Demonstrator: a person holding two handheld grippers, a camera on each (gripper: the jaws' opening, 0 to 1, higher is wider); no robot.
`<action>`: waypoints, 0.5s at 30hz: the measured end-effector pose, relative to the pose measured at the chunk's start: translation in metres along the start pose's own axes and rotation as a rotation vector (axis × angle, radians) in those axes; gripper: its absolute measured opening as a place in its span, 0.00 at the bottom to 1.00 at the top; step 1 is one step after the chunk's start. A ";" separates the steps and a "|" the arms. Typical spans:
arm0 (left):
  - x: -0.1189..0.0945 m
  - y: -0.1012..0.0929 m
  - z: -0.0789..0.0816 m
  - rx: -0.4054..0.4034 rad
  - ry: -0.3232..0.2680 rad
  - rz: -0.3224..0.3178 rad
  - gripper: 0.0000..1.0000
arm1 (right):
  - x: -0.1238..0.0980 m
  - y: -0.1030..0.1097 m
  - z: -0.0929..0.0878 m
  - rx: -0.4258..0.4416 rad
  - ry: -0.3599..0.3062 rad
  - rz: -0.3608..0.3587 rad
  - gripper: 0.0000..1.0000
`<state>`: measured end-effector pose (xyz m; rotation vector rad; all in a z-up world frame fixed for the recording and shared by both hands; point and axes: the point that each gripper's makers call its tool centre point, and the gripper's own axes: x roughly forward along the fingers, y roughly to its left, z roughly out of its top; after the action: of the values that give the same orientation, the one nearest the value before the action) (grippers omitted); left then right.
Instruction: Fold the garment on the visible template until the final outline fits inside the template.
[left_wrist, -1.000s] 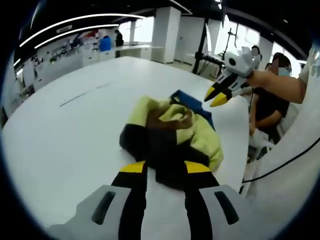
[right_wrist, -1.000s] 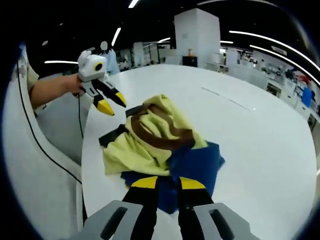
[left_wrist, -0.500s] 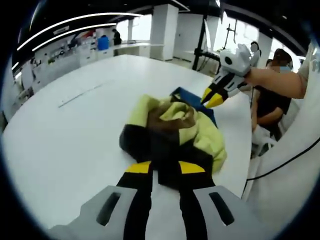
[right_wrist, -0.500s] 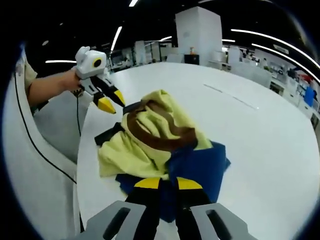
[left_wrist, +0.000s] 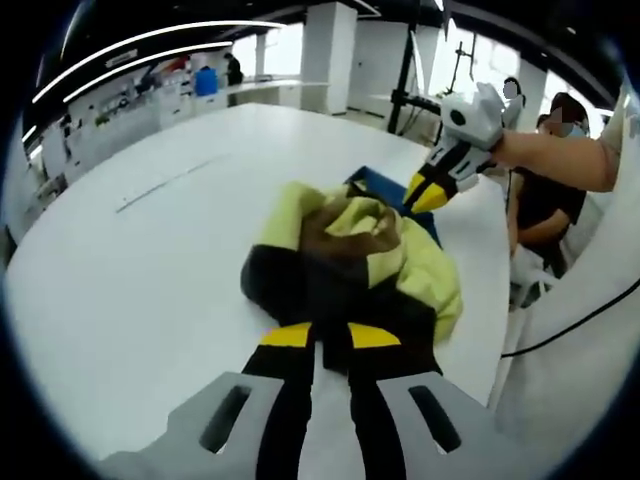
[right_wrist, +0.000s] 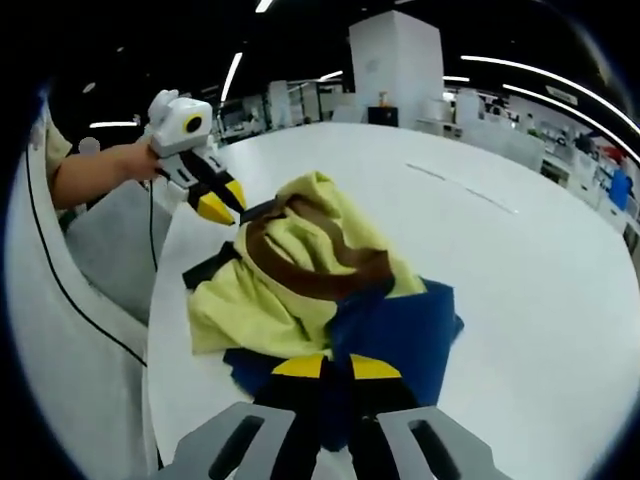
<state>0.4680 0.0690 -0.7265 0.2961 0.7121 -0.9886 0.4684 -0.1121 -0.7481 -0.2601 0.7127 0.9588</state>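
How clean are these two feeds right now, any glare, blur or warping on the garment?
Left gripper view: the garment is soft but readable; fisheye bends the white table edge, and ceiling strips smear into arcs. Right gripper view: sharper cloth folds, even light, faint shadow under the cloth, no glare on it.

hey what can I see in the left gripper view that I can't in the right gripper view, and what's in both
Left gripper view alone: a seated person past the table's far edge, and the garment's black part by the left gripper. Right gripper view alone: much more of the garment's blue part, with the right gripper over it. Both: the crumpled yellow, brown and blue garment on the white table, with the opposite gripper near its far side.
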 end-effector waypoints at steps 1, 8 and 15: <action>0.001 0.001 0.000 0.003 -0.002 0.004 0.09 | 0.001 0.000 0.000 0.000 -0.001 -0.001 0.02; 0.005 0.000 -0.001 0.005 0.012 -0.003 0.04 | 0.007 -0.001 0.003 0.008 -0.011 0.000 0.00; 0.009 -0.002 -0.004 0.008 0.026 -0.007 0.01 | 0.009 -0.001 0.002 0.014 -0.008 -0.002 0.00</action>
<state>0.4679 0.0639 -0.7349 0.3139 0.7341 -0.9962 0.4730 -0.1058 -0.7524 -0.2451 0.7116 0.9525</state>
